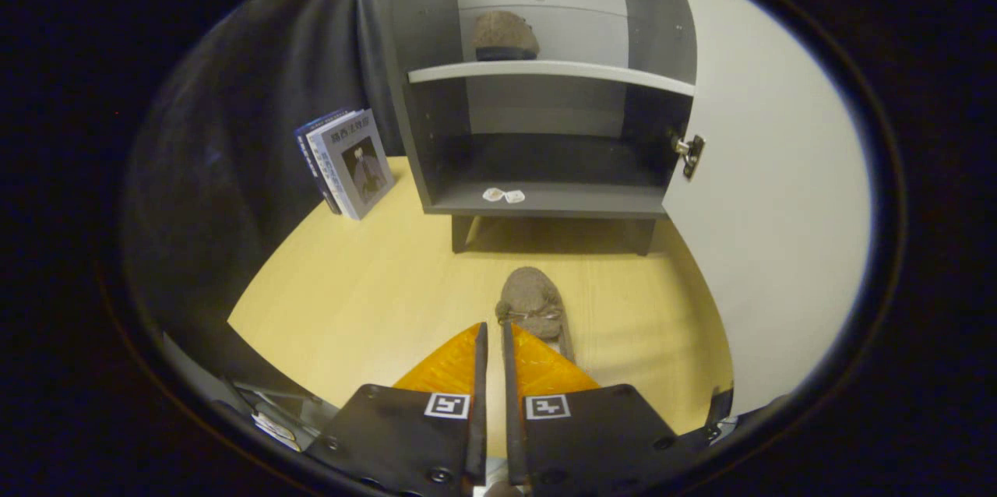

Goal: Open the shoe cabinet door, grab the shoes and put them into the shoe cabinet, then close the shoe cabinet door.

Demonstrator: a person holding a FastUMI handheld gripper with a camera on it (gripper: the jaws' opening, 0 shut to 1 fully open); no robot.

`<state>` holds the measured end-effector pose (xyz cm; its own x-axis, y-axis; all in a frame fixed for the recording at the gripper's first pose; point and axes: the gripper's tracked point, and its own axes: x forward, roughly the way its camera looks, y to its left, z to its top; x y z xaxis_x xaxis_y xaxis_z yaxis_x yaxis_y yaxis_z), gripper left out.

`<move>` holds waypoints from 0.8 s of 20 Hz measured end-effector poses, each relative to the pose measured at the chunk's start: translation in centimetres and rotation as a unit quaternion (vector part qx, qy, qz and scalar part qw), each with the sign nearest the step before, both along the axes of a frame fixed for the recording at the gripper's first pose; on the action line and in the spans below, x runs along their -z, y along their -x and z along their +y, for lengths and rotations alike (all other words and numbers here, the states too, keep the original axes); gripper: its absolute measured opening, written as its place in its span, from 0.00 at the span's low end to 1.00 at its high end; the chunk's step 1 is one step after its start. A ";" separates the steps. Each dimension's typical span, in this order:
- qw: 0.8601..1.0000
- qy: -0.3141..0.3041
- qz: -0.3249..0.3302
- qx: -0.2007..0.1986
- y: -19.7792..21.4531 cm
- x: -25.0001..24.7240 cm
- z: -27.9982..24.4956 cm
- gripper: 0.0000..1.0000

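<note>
Wooden floor (366, 287), open shoe cabinet (545, 92), shoe (531, 301) ahead, jaws seemingly closed.

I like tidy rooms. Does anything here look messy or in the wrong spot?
One shoe lies alone on the floor just ahead of the nearly closed fingers, while its match sits on the cabinet's upper shelf. Two small white packets lie loose on the bottom shelf. The door hangs open.
</note>
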<state>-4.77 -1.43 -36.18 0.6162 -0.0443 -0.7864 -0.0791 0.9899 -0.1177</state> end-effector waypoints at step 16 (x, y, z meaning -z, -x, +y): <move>0.990 0.067 0.128 0.000 1.2 9.1 -2.5 0.22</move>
<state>-6.01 -3.93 -45.26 0.3973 -0.1581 -0.9040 -0.1229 0.9670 -0.2231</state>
